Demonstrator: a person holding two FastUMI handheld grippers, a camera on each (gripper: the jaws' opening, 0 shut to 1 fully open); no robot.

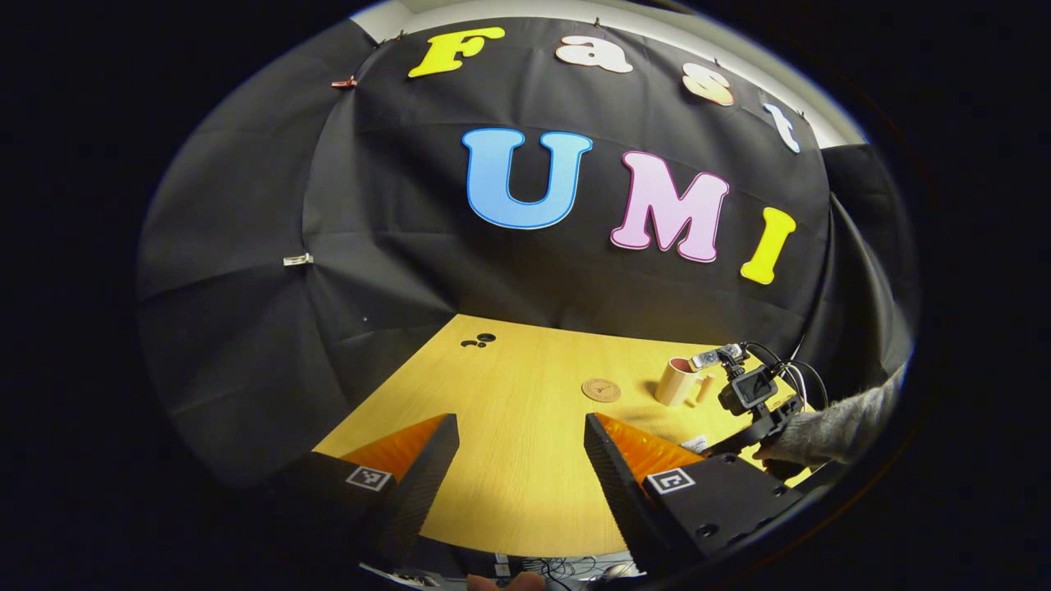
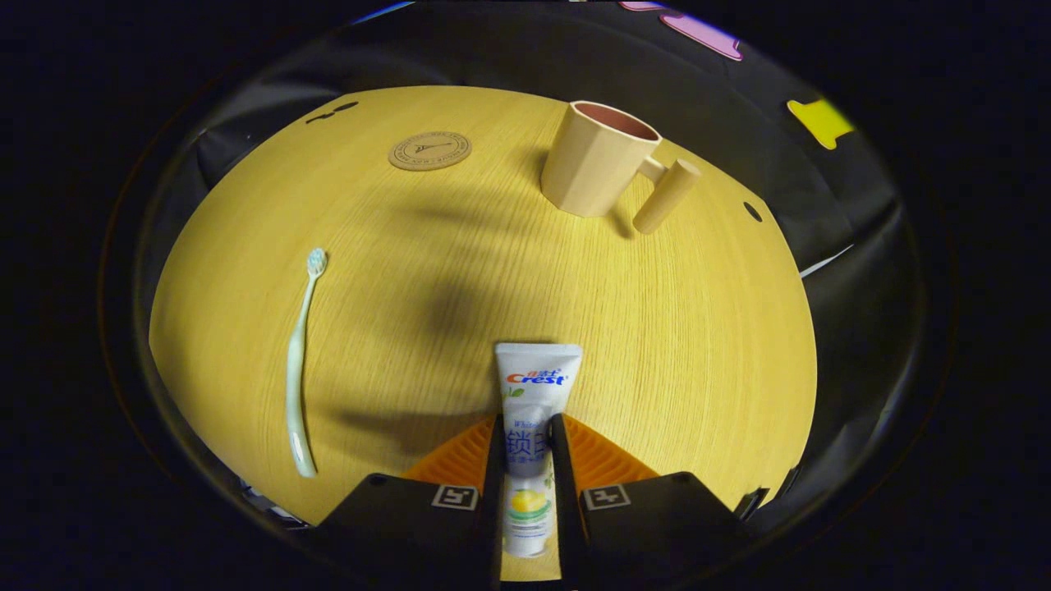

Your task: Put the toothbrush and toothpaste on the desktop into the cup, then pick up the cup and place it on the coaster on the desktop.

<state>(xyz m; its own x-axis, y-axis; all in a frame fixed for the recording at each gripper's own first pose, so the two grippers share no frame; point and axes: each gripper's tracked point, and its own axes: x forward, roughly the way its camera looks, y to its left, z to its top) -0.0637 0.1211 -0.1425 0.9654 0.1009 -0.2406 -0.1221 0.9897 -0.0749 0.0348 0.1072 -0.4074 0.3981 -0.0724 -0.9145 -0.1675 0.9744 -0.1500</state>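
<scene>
Desktop [image 2: 698, 328]: one toothbrush [image 2: 297, 369], toothpaste [image 2: 532, 394], cup [image 2: 595, 160], coaster [image 2: 429, 150].

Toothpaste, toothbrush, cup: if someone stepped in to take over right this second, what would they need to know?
Right gripper: shut on the toothpaste, tube pinched between both fingers above the desktop.
Left gripper: open, holding nothing, over the near part of the desktop.
Toothbrush: lying flat on the desktop, untouched.
Cup: upright, nothing seen inside, handle toward the right in the right gripper view.
Coaster: bare, apart from the cup.
Done: toothpaste gripped.
Left: toothpaste into the cup, then the toothbrush, then set the cup on the coaster.
</scene>
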